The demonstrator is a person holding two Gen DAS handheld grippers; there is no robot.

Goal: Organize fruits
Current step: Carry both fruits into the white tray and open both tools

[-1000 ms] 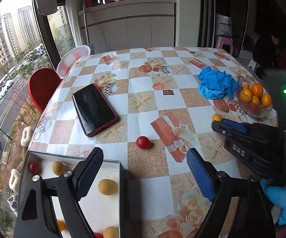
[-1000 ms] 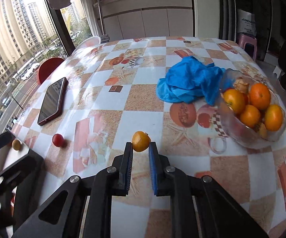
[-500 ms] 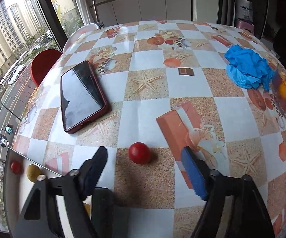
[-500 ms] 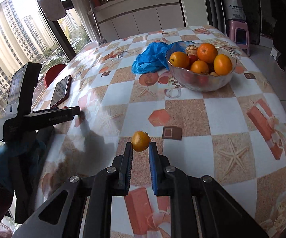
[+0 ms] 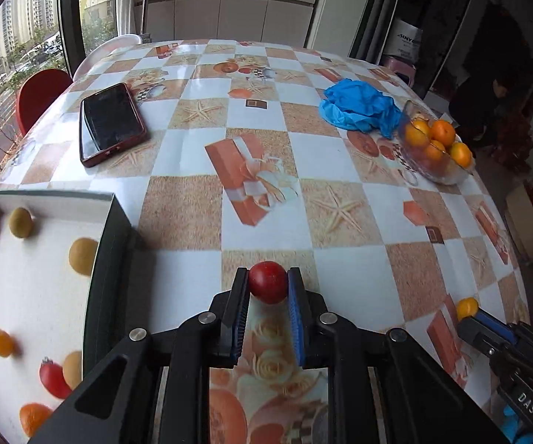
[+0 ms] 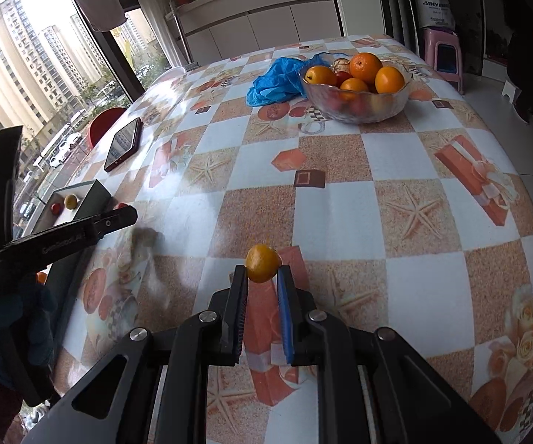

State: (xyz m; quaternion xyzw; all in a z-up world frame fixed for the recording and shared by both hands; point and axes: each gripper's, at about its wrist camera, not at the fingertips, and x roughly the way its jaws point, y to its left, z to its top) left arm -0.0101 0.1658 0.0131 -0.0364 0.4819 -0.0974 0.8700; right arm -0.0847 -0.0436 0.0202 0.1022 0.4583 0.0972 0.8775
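My left gripper (image 5: 268, 285) is shut on a small red fruit (image 5: 268, 282) and holds it just above the tablecloth, right of the white box (image 5: 107, 244). The box holds several small yellow, orange and red fruits. My right gripper (image 6: 262, 272) is shut on a small orange fruit (image 6: 262, 262) above the table; in the left wrist view it shows at the lower right (image 5: 468, 312) with the same fruit (image 5: 467, 307). In the right wrist view the left gripper's body (image 6: 55, 238) shows at the left beside the box (image 6: 92, 198).
A glass bowl (image 6: 359, 109) of oranges stands at the far side, a crumpled blue bag (image 6: 275, 81) beside it. A red-cased phone (image 5: 109, 122) lies on the patterned tablecloth. A red chair (image 5: 39, 92) stands beyond the table's left edge. The table edge drops off at right.
My left gripper closed on the red fruit and lifted it back toward the box side. My right gripper kept its orange fruit and pulled back toward the near table edge.
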